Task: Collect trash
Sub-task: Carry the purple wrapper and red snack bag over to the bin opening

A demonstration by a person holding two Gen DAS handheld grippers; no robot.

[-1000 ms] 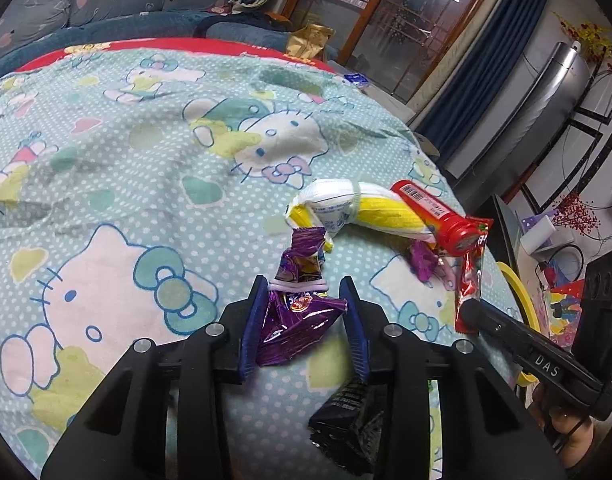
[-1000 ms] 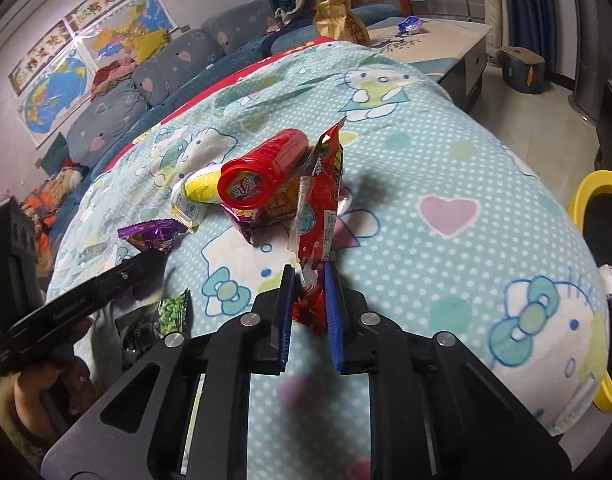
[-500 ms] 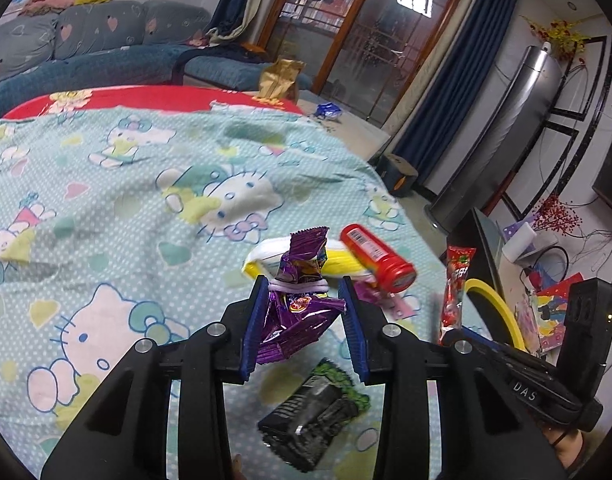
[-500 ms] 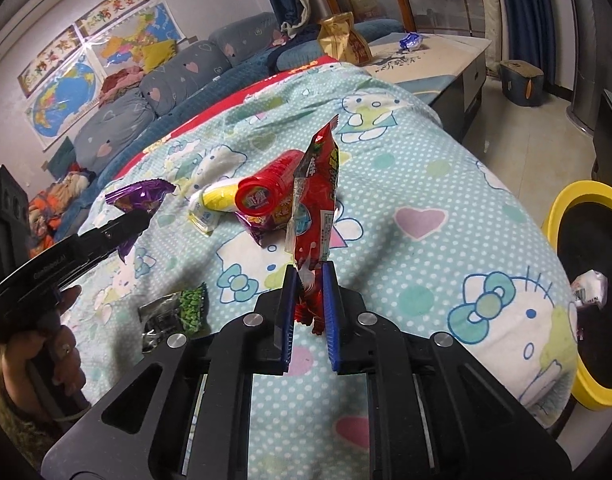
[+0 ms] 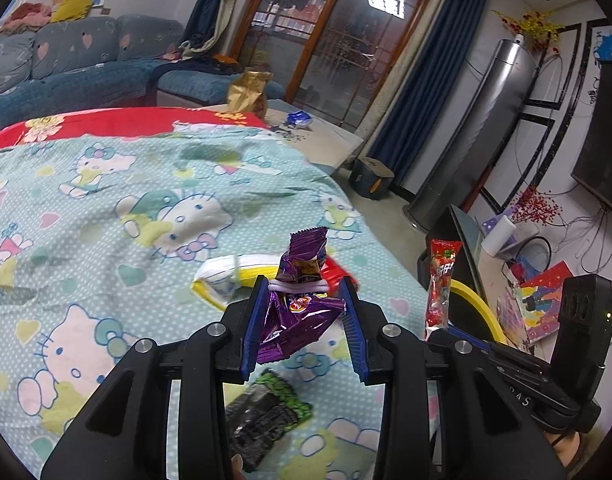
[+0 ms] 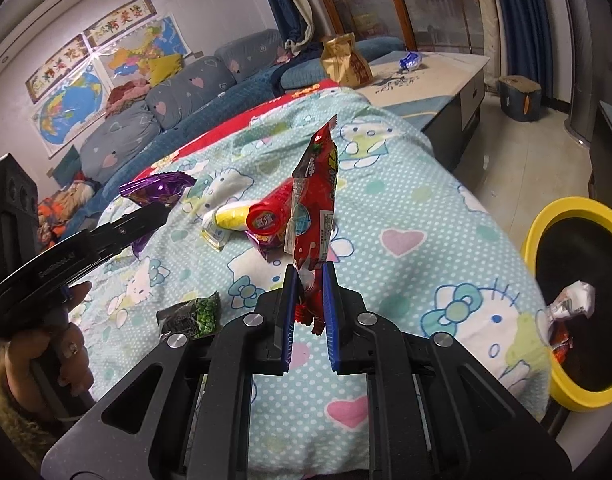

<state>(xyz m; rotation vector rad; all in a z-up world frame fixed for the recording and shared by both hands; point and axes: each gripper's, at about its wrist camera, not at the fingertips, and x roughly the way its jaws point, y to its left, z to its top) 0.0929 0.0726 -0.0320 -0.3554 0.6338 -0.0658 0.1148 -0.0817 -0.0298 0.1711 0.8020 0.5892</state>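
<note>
Bed (image 6: 446, 208) with cartoon-cat cover carries remaining litter.
Yellow-rimmed bin (image 6: 546, 232) on floor at bed's right edge, some trash inside: likely destination.
Left claw (image 5: 303, 312) pinching crumpled purple wrapper (image 5: 293, 320), held clear of cover.
Right claw (image 6: 309, 300) pressed together on red wrapper (image 6: 318, 196), standing upright for carrying.
Black-green packet (image 6: 191, 316), red tube (image 6: 271, 210), yellow-white packet (image 6: 225, 218) uncollected on cover.

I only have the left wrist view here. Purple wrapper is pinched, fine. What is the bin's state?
Observer: The yellow bin stands on the floor beside the bed and already holds a crumpled white wrapper.
Operator: Is the right gripper really clamped?
Observer: Yes, the right gripper is shut on the red packet's lower end.
Operator: What is that red thing behind my wrapper?
Observer: A red tube lying on its side against a yellow-white packet.
</note>
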